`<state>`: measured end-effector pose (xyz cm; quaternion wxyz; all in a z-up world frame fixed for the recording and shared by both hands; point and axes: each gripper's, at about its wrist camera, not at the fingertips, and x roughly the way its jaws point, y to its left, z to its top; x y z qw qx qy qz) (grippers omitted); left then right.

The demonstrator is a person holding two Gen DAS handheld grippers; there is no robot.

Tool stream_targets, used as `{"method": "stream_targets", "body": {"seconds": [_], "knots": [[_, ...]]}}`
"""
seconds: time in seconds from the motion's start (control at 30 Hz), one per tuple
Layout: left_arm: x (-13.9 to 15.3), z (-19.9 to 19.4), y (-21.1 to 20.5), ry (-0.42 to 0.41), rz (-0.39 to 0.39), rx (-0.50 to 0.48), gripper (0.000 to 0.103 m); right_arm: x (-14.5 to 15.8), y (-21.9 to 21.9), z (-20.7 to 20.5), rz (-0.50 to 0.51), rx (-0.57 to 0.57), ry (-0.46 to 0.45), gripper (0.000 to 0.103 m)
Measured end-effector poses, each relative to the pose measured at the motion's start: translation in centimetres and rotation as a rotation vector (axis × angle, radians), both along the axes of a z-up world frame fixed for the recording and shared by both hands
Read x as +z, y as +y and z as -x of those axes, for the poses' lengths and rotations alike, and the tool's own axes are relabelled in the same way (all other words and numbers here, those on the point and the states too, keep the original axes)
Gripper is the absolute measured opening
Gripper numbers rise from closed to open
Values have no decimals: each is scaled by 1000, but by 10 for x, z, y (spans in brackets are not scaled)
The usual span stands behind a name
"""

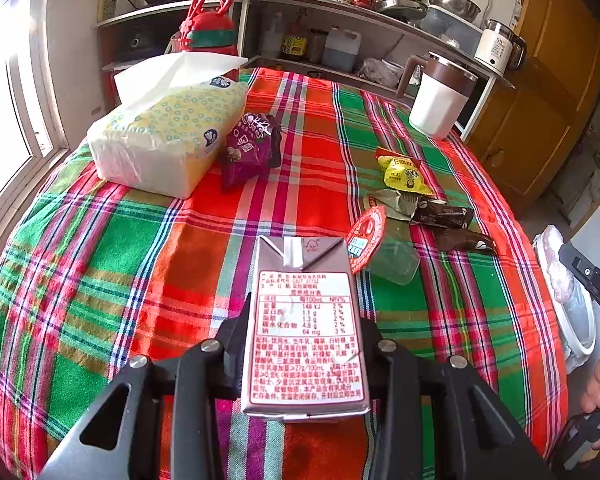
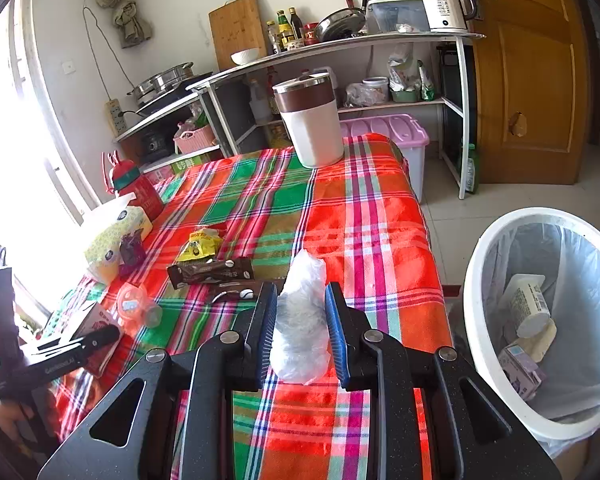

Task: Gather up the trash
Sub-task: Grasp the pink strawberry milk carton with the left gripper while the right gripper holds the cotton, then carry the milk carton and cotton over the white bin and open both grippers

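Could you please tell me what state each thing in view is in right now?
Left gripper: shut on the drink carton.
Right gripper: shut on the crumpled plastic bag.
Trash bin: open, lined, partly filled.
Plastic cup: on its side, foil lid peeled back.
Brown wrappers: flat on the tablecloth.
Yellow packet: crumpled, torn open.
Tissue pack: open, a tissue sticking out.
Jug: upright, lid on.

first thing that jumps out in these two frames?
The loud red-and-green plaid tablecloth fills both views. Front and centre, the left gripper is clamped on a drink carton, and the right gripper on a crumpled clear plastic bag. A white trash bin, partly filled, stands on the floor by the table's right edge.
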<state>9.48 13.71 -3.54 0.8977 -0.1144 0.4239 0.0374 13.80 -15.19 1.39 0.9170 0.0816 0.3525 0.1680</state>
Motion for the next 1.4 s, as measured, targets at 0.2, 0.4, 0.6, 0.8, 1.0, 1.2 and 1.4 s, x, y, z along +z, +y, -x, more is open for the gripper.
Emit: {"method": "stream_targets", "body": {"seconds": [0.2, 0.4, 0.6, 0.8, 1.0, 1.2, 1.4], "knots": [[12, 6, -4, -34, -31, 16, 37, 2, -6, 4, -11, -8, -9, 26], [30, 8, -20, -78, -37, -23, 37, 8, -18, 10, -26, -23, -25, 26], [50, 5, -52, -123, -46, -96, 37, 16, -38, 16, -29, -54, -47, 26], [64, -4, -98, -160, -43, -205, 37, 24, -64, 21, -26, -96, -63, 26], [73, -16, -147, -186, -29, -310, 37, 29, -96, 26, -14, -156, -72, 26], [74, -27, -195, -191, 12, -405, 37, 28, -131, 29, -1, -220, -63, 26], [71, -40, -245, -172, 31, -497, 37, 23, -164, 30, 1, -282, -33, 26]]}}
